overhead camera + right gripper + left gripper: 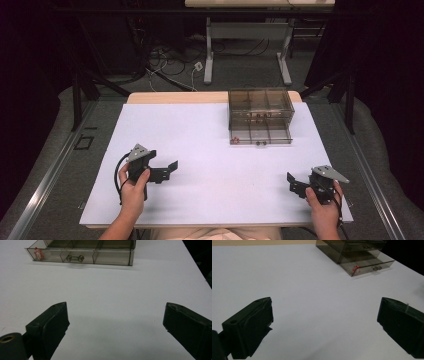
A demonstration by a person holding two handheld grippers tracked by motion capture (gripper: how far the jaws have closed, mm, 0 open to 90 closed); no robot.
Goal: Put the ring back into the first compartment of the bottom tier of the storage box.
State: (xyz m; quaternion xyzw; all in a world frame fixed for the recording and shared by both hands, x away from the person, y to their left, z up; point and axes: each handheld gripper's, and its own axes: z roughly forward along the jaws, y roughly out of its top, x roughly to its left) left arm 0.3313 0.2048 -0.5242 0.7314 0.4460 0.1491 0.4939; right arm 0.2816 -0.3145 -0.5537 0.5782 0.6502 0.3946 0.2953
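Smoky clear-plastic drawer box [260, 107] at the table's far right, bottom drawer [260, 136] pulled out.

The drawer's long axis runs across the table, its handle [74, 258] facing the person. Both the left gripper [170, 167] and right gripper [292, 181] rest well short, jaws spread and empty. Approach the handle squarely, low and level.

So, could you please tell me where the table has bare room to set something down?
The white table top is bare from its left edge across to the smoked drawer box, and between the left gripper and right gripper. It is crowded only at the far right, where the box's bottom drawer is pulled out.
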